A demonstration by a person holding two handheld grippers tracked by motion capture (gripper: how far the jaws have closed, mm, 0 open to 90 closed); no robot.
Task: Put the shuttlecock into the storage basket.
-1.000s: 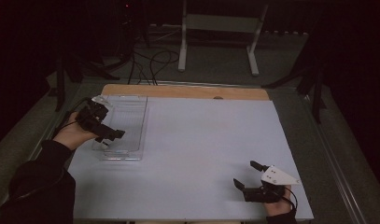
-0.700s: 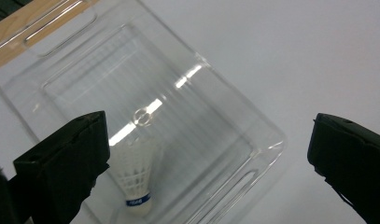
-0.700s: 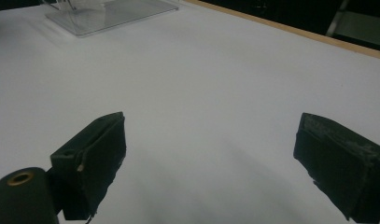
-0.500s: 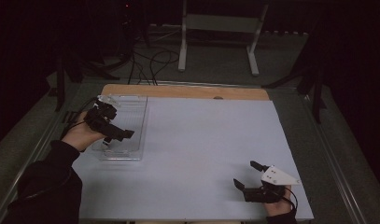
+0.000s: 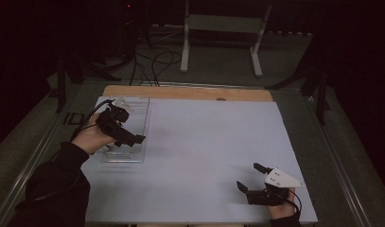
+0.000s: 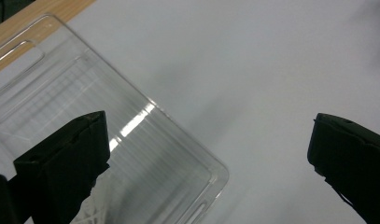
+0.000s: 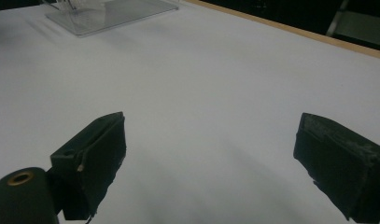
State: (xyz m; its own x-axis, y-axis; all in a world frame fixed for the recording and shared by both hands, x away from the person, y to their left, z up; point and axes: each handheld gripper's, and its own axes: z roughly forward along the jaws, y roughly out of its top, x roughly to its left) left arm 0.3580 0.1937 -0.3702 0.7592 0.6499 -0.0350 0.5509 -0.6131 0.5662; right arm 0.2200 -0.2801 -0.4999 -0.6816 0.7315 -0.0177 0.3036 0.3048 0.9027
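Clear tray [image 5: 133, 125] at table's [image 5: 204, 142] 10 o'clock, under left gripper [image 5: 132, 139], fingers apart. Risk: slick thin wall (flexes?) skids when pinched. Right gripper [image 5: 249, 178] idle, fingers apart.

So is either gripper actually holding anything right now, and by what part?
Nothing is held. The left gripper hangs open over the clear plastic tray; the right gripper is open above bare table.

Lots of open room is left across the middle of the white counter [image 5: 199, 156] between the two tongs, and the way is blocked only by the clear plastic tray [image 5: 133, 124] at the left edge.
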